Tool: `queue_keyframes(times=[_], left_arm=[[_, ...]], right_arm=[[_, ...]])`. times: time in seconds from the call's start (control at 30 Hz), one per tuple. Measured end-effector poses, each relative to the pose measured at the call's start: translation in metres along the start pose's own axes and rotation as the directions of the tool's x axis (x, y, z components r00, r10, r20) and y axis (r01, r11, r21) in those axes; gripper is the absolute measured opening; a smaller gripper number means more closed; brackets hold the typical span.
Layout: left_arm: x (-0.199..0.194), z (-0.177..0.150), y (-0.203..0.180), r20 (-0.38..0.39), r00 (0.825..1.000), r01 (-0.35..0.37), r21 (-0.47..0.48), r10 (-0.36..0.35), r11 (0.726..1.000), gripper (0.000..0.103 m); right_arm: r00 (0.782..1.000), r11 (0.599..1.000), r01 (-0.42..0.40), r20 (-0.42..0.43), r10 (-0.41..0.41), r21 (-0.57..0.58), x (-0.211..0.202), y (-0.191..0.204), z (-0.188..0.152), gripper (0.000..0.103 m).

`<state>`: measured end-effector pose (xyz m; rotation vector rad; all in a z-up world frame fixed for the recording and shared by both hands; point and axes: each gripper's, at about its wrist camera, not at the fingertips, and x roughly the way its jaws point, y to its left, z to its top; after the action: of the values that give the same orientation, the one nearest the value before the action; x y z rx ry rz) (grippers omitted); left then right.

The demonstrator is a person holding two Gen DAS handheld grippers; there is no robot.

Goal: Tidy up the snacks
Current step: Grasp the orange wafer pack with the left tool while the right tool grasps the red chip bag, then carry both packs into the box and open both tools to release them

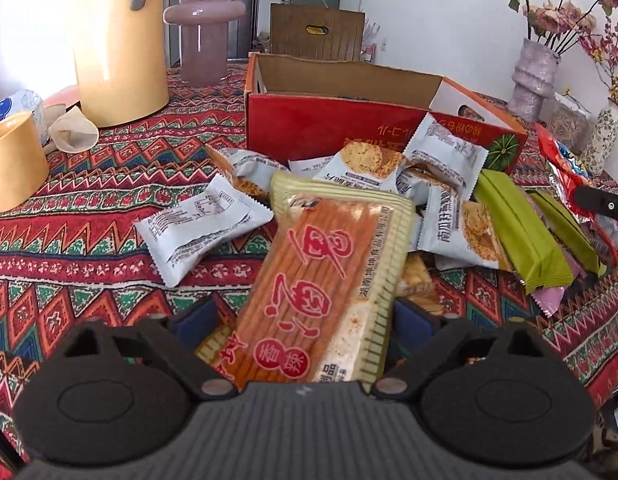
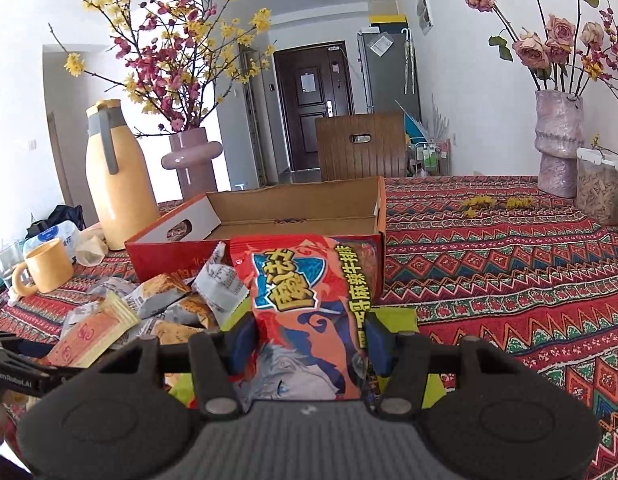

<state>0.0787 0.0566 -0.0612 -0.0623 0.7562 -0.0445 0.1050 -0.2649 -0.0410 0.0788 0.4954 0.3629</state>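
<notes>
My left gripper point(image 1: 305, 320) is shut on an orange snack-stick packet point(image 1: 325, 276) with red characters and holds it above the pile. My right gripper point(image 2: 309, 344) is shut on a red and blue snack bag point(image 2: 305, 312), lifted in front of the open red cardboard box point(image 2: 301, 208). The box also shows in the left wrist view point(image 1: 321, 128), beyond a heap of white cracker packets point(image 1: 205, 228) and green bars point(image 1: 521, 232). The left-held packet point(image 2: 97, 332) and the left gripper body show at the left of the right wrist view. White packets point(image 2: 181, 300) lie before the box.
A yellow jug point(image 1: 117, 44), yellow mug point(image 1: 13, 164) and pink vase point(image 1: 203, 32) stand at the left on the patterned tablecloth point(image 1: 69, 240). A lilac rose vase point(image 2: 557, 144) and a lidded food container point(image 2: 599, 188) stand at the right. A wooden chair point(image 2: 361, 148) is behind the table.
</notes>
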Motion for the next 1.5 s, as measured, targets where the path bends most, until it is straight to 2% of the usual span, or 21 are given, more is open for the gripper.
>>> queue_keyframes(times=[0.1,0.3,0.43,0.53,0.67,0.87,1.2,1.5], left_arm=[[-0.007,-0.001,0.0,0.012,1.0,0.026,0.0,-0.026,1.0,0.07],[-0.015,-0.006,-0.001,0.034,0.999,0.036,0.0,-0.036,0.999,0.05],[-0.019,-0.009,-0.006,0.048,0.999,-0.015,0.019,0.014,1.0,0.048],[-0.023,-0.01,-0.007,0.054,0.999,-0.009,0.012,0.008,1.0,0.044],[-0.031,-0.009,-0.011,0.078,0.996,-0.055,0.02,0.053,0.998,0.044],[-0.045,-0.001,-0.015,0.125,0.991,-0.051,0.016,0.048,0.999,0.044],[-0.054,0.041,-0.022,0.2,0.978,-0.056,0.019,0.051,0.998,0.044],[-0.043,0.094,-0.028,0.256,0.964,-0.077,0.031,0.067,0.997,0.044]], right_arm=[[1.0,1.0,0.001,0.006,-0.001,-0.001,-0.002,0.0,0.0,0.055],[1.0,1.0,-0.005,0.009,0.004,0.008,-0.005,-0.001,-0.004,0.055],[1.0,1.0,-0.004,0.009,0.004,0.013,-0.008,-0.002,-0.006,0.055],[1.0,1.0,-0.007,0.016,0.007,0.014,-0.011,-0.001,-0.006,0.055],[1.0,1.0,-0.012,0.029,0.011,0.012,-0.016,0.0,-0.005,0.055],[0.999,1.0,-0.009,0.049,0.008,0.007,-0.024,0.004,-0.003,0.055],[0.997,1.0,-0.002,0.074,0.004,-0.024,-0.02,0.009,0.024,0.055],[0.997,0.998,0.017,0.082,-0.012,-0.062,0.008,0.009,0.066,0.055]])
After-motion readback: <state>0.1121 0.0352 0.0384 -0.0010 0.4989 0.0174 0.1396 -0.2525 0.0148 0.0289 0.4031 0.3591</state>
